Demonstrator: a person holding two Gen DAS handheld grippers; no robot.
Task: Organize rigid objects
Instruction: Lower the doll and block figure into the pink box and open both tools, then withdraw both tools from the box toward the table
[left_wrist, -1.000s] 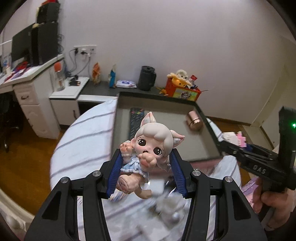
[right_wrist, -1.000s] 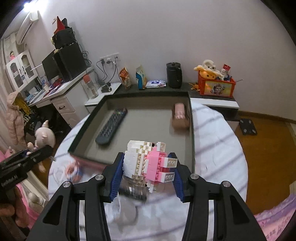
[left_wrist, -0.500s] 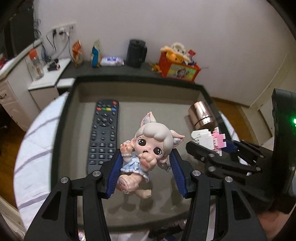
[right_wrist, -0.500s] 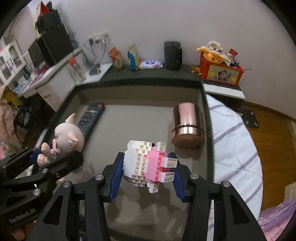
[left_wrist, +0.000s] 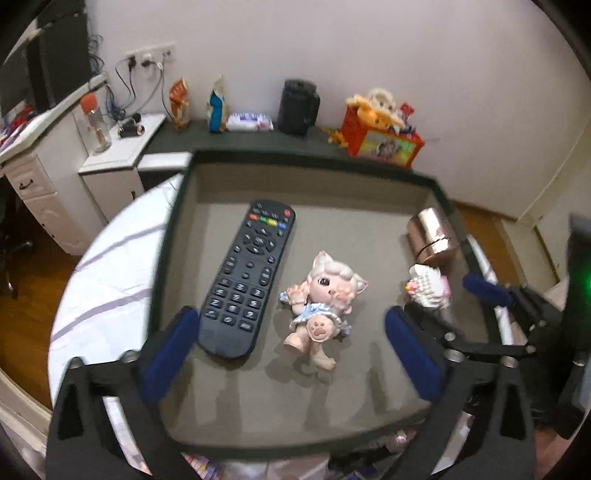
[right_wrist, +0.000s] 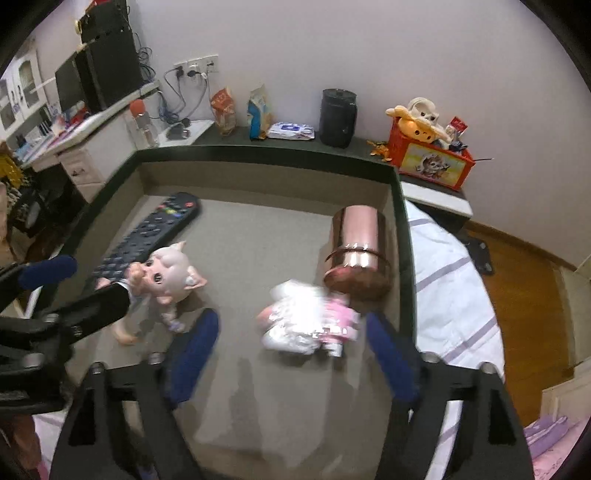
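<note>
A pig-eared doll (left_wrist: 325, 299) lies on its back on the floor of the dark-rimmed tray (left_wrist: 314, 446), right of a black remote (left_wrist: 247, 277). My left gripper (left_wrist: 291, 347) is open and empty just above and behind the doll. A pink and white brick figure (right_wrist: 310, 317) lies in the tray against a copper tin (right_wrist: 358, 251) that rests on its side. My right gripper (right_wrist: 291, 354) is open and empty over the brick figure. The doll (right_wrist: 162, 277) and remote (right_wrist: 147, 232) also show in the right wrist view; the brick figure (left_wrist: 430, 286) and tin (left_wrist: 432, 236) in the left.
The tray sits on a round table with a striped white cloth (right_wrist: 447, 288). Behind it is a dark shelf with a black jug (left_wrist: 297, 107), snack bags (left_wrist: 216, 107) and an orange toy box (left_wrist: 380, 136). A white desk (left_wrist: 40, 173) stands at left.
Both grippers opened and let go. The doll and the brick figure dropped from the jaws onto the tray floor. Both grippers drew back a little.
</note>
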